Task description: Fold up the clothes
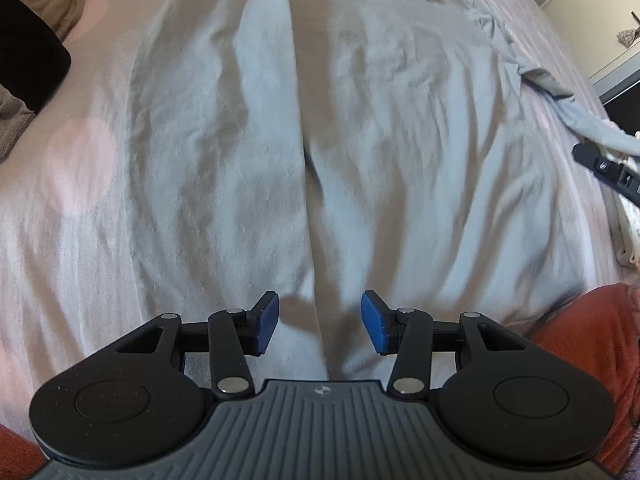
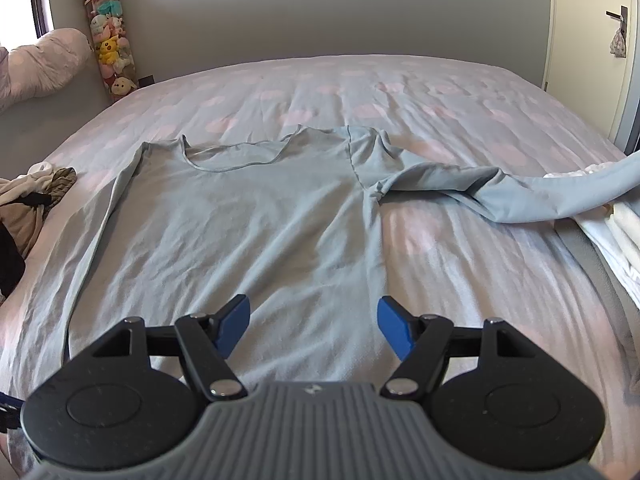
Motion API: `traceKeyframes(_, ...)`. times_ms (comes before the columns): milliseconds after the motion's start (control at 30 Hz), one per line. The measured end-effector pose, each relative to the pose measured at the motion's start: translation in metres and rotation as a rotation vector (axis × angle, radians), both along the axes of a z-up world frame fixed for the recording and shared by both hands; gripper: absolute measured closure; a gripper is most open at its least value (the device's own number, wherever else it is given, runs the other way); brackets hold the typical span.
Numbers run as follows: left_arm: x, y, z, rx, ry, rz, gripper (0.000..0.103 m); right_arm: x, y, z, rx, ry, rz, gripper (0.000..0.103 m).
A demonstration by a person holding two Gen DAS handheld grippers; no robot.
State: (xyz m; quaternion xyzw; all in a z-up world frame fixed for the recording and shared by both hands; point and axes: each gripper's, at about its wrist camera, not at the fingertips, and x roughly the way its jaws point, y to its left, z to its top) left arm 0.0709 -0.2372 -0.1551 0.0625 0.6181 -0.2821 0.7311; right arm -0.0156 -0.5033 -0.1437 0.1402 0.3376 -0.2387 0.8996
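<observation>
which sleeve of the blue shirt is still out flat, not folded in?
The sleeve on the picture's right in the right wrist view. It stretches sideways across the bed onto the white pile. On the shirt's other side no sleeve sticks out.

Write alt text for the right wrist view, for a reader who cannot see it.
A pale blue long-sleeved shirt lies flat on a bed with a pink-dotted cover, one sleeve stretched out to the right. In the foreground the right gripper hangs open above the shirt's hem, nothing between its blue pads.
</observation>
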Motion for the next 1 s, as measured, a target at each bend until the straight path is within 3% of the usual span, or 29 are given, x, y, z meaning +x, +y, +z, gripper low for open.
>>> traceKeyframes(100,-0.002,-0.001,-0.008,0.038,-0.019,-0.004,0.076,-0.001,0.0,0.0,0.003,-0.005,-0.002,0.03)
traceKeyframes(200,0.001,0.006,-0.006,0.029,-0.012,0.02,0.09,0.0,-0.002,0.0,0.007,-0.005,0.0,0.029)
traceKeyframes(400,0.003,0.015,0.001,-0.006,-0.007,0.041,0.103,-0.002,-0.003,0.0,0.011,-0.013,0.0,0.029)
traceKeyframes(633,0.014,0.037,0.033,-0.056,-0.054,0.053,0.103,-0.001,-0.005,0.0,0.015,-0.013,0.003,0.029)
traceKeyframes(1000,0.086,0.092,0.122,-0.114,-0.243,0.162,0.103,-0.001,-0.005,0.0,0.013,-0.02,0.005,0.026)
